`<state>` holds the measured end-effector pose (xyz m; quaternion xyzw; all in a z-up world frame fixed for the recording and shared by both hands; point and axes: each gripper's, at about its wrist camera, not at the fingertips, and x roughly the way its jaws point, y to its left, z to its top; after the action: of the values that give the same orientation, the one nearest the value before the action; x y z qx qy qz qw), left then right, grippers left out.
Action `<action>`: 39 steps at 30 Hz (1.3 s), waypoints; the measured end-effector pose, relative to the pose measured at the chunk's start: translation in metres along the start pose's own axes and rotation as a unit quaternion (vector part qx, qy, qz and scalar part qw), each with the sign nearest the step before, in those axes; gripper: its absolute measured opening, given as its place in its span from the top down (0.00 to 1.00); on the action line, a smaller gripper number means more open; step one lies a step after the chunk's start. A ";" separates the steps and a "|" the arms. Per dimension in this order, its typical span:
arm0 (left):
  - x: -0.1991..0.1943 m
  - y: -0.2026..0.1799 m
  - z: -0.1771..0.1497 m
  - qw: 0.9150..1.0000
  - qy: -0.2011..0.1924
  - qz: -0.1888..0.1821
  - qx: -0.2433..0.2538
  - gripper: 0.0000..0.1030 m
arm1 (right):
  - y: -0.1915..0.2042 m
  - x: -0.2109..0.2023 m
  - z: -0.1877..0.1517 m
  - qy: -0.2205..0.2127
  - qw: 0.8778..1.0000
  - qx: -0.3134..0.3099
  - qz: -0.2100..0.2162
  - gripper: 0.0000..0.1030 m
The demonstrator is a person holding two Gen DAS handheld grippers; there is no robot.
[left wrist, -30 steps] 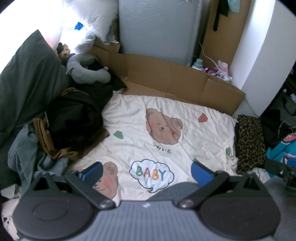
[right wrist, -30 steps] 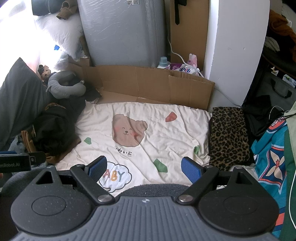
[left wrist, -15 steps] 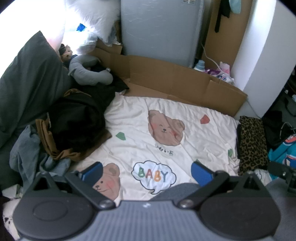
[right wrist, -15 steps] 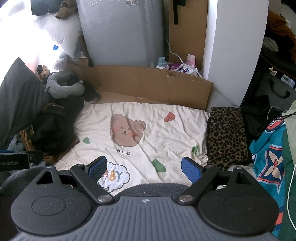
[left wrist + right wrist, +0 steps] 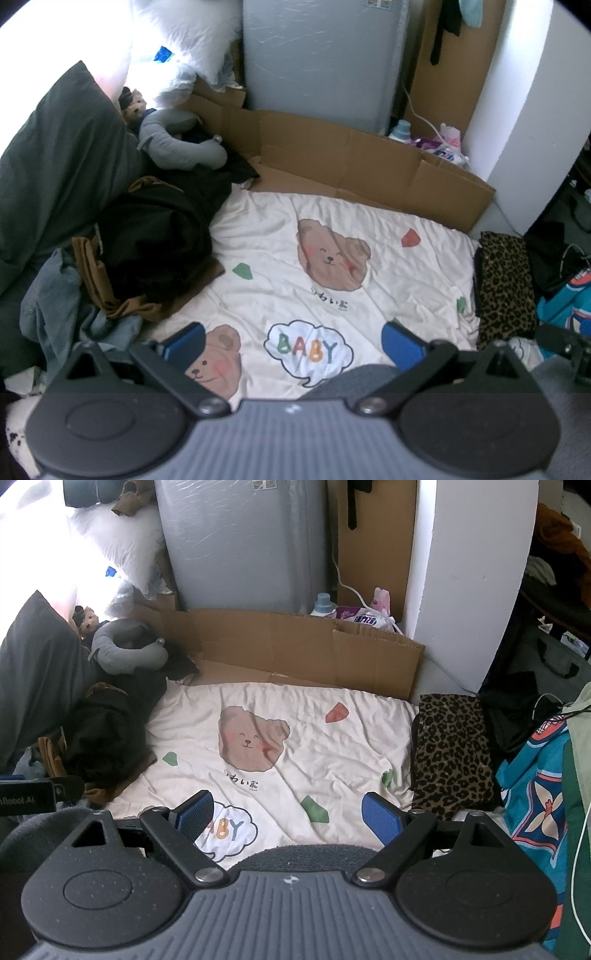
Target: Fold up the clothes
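A heap of unfolded clothes lies on the left: a black garment (image 5: 159,243) (image 5: 107,734) on top, a brown one (image 5: 92,280) under it and a blue-grey denim piece (image 5: 51,295) at the near side. A folded leopard-print garment (image 5: 506,277) (image 5: 452,753) rests at the right edge of the cream bear-print sheet (image 5: 332,280) (image 5: 288,731). My left gripper (image 5: 293,345) hovers open above the sheet's near part, holding nothing. My right gripper (image 5: 286,814) is open too, above the sheet, and empty.
A cardboard wall (image 5: 351,162) (image 5: 295,642) borders the sheet's far edge, with a grey appliance (image 5: 243,542) behind it. A dark pillow (image 5: 55,162) and grey neck pillow (image 5: 177,147) sit at left. Turquoise patterned fabric (image 5: 535,797) and dark bags crowd the right.
Both grippers drifted slightly, so the scene sits a little lower and to the right in the left wrist view. Both stay open and empty. No garment moved.
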<state>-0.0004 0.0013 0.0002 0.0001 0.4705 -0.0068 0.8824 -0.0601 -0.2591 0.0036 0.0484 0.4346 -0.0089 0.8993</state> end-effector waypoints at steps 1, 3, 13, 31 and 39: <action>0.000 0.000 0.000 1.000 0.000 0.000 0.000 0.01 | 0.000 0.000 0.001 0.000 1.000 0.001 0.001 0.11; 0.000 0.000 0.000 1.000 0.000 -0.001 -0.001 0.01 | -0.001 0.000 0.001 0.000 1.000 0.003 0.003 0.11; 0.001 0.003 0.000 1.000 -0.001 -0.005 -0.001 0.01 | -0.004 0.001 0.002 0.000 1.000 0.005 0.005 0.11; -0.006 0.002 -0.002 1.000 -0.019 -0.011 0.000 0.01 | -0.001 0.003 0.003 0.008 1.000 0.005 0.006 0.11; -0.004 0.010 0.002 0.999 -0.008 -0.030 -0.015 0.01 | -0.008 0.002 0.005 0.012 0.999 0.026 0.029 0.11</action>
<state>-0.0011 0.0118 0.0042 -0.0272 0.4630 -0.0260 0.8856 -0.0552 -0.2675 0.0046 0.0840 0.4436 0.0063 0.8923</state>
